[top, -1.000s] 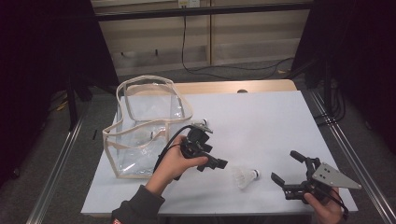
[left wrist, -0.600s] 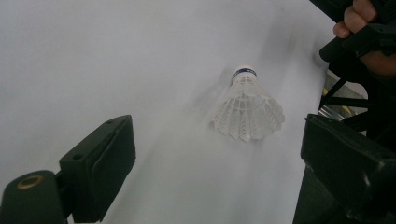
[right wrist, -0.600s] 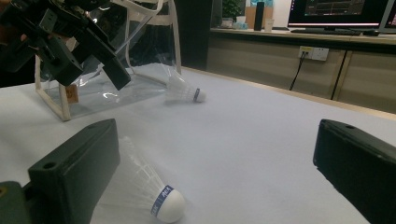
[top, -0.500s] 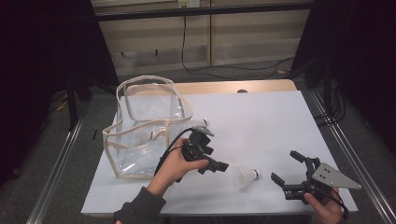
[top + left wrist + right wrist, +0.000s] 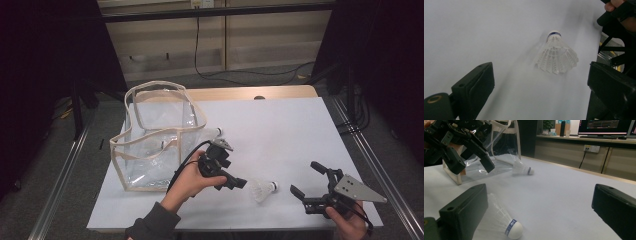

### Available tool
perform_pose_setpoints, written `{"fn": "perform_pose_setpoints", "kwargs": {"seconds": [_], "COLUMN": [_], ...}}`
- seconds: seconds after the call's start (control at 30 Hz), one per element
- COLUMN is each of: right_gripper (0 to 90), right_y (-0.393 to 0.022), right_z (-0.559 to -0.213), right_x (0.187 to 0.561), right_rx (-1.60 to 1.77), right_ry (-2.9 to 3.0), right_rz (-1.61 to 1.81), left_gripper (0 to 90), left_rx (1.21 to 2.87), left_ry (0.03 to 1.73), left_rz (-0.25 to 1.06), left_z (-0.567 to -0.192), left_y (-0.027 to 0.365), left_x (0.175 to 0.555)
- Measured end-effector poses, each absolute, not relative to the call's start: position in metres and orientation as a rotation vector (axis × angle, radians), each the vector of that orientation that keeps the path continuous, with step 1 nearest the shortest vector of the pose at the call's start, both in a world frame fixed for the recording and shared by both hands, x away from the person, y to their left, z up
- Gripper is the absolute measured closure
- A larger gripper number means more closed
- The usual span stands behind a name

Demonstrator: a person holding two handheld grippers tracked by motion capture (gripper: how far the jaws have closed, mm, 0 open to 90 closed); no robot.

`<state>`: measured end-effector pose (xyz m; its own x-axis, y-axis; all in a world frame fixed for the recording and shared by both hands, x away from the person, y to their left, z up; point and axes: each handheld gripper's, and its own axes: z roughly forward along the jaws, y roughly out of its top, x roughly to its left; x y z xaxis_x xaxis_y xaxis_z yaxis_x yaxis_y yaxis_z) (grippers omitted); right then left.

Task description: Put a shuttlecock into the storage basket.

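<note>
In the high view, my left gripper (image 5: 235, 181) sat low in the middle of the frame, its black jaws spread wide and holding nothing, tipped down toward the white plastic shuttlecock with a blue-banded cork (image 5: 263, 189) that lay on its side on the white table top (image 5: 280, 135) just to the right of the jaws. In the left gripper view that shuttlecock (image 5: 556, 56) showed right of centre between the two open jaws, cork end up the frame and skirt toward me, clear of both pads. My right gripper (image 5: 306, 185) rested at the lower right of the high view, jaws likewise wide apart and empty, near the shuttlecock but not touching it. In the right gripper view the shuttlecock (image 5: 504, 221) lay at the lower left, partly behind the near jaw; whether it touched that jaw I could not tell. A second white shuttlecock (image 5: 522, 168) lay farther up that frame, just beside the clear plastic tote bag with beige trim and handles (image 5: 499, 150). In the high view this bag (image 5: 155, 135) stood open at the left of centre, with the second shuttlecock (image 5: 214, 133) at its right edge
</note>
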<state>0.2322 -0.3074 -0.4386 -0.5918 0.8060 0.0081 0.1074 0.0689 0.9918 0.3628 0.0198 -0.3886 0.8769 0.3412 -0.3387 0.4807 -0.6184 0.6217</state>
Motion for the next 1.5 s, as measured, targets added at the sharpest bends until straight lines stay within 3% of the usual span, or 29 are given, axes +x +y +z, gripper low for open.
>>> {"fn": "perform_pose_setpoints", "kwargs": {"seconds": [1.5], "right_gripper": [0.3], "right_y": [-0.307], "right_z": [-0.439], "right_x": [0.232], "right_rx": [0.905], "right_ry": [1.778], "right_rz": [1.570], "left_gripper": [9.4], "left_rx": [2.358], "left_ry": [0.536], "left_rz": [-0.184], "left_z": [-0.407], "left_y": [-0.003], "left_x": [0.355]}}
